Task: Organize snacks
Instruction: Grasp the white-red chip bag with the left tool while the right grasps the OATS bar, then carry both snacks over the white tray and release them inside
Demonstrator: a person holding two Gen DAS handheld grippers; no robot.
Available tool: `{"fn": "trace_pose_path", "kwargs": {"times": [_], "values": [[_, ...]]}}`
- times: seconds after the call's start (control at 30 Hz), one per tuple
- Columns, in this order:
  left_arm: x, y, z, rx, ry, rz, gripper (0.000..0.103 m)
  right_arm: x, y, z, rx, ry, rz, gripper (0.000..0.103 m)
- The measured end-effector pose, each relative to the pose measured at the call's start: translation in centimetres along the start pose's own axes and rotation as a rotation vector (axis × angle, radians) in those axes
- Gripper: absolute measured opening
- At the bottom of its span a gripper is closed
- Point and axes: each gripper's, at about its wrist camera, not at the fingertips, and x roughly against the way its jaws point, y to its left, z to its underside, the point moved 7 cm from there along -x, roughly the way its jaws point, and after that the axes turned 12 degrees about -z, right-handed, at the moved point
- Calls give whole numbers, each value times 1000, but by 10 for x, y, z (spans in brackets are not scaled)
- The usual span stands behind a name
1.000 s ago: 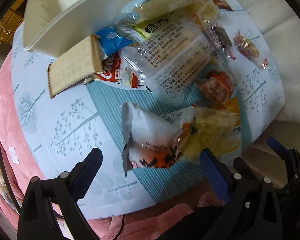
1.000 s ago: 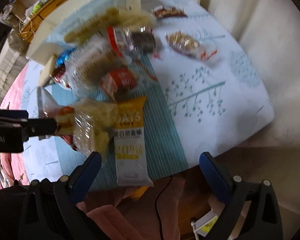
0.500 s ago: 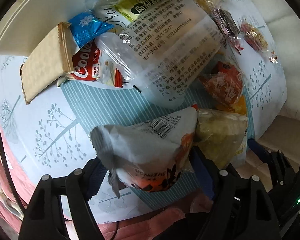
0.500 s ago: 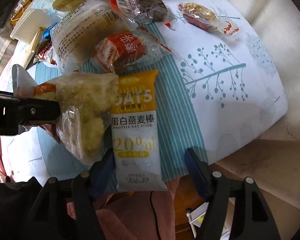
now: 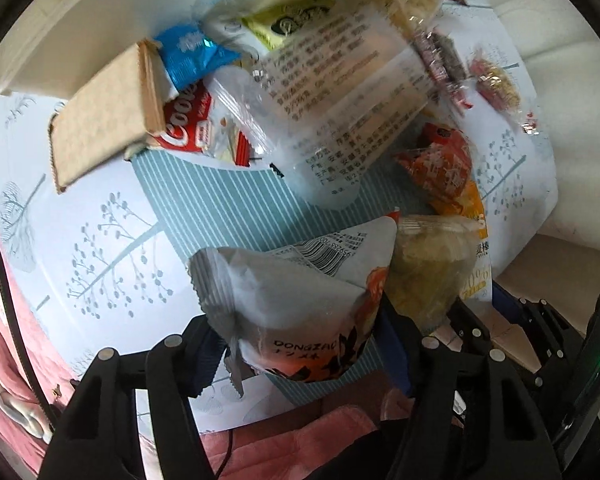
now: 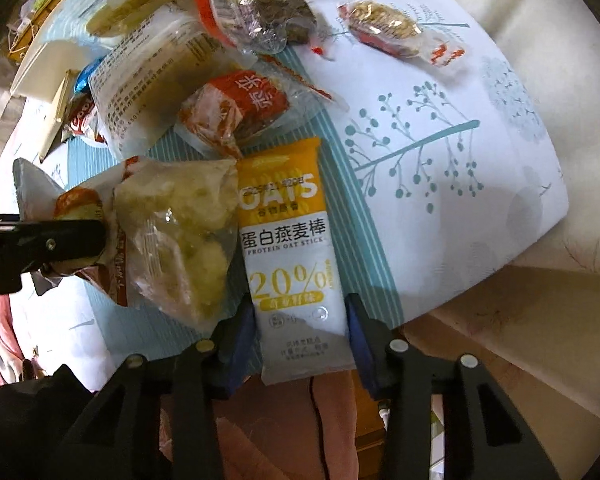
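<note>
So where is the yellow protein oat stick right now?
In the right wrist view, the oat stick lies on the striped cloth, its lower end between the right gripper's closing jaws, beside the clear yellowish snack bag.

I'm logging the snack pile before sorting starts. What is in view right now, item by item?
oat stick: 1, yellow and white, near table edge, between right tongs' closing jaws
white-orange packet: 1, between left tongs' closing jaws
clear bag of pale snack: 1, beside oat stick
red-orange packet: 1, behind oat stick
large clear printed bag: 1, middle of pile
blue wrapper: 1, far left
brown packet: 1, tan, left
tablecloth: 1, white with teal trees
left tongs: 1, black, blue pads
right tongs: 1, black, blue pads
</note>
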Motion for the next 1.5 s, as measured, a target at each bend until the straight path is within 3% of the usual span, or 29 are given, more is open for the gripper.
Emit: {"fn": "trace_pose_path", "kwargs": {"times": [0.3, 0.8, 1.17, 1.5], "values": [[48, 24, 13, 5, -54, 124, 65, 46, 12, -7, -4, -60, 18, 41], [131, 92, 39, 141, -177, 163, 66, 130, 38, -22, 80, -187, 13, 41], [180, 127, 13, 311, -304, 127, 66, 187, 77, -94, 278, -293, -24, 42], [221, 143, -37, 416, -414, 104, 67, 227, 114, -170, 472, -450, -84, 42]]}}
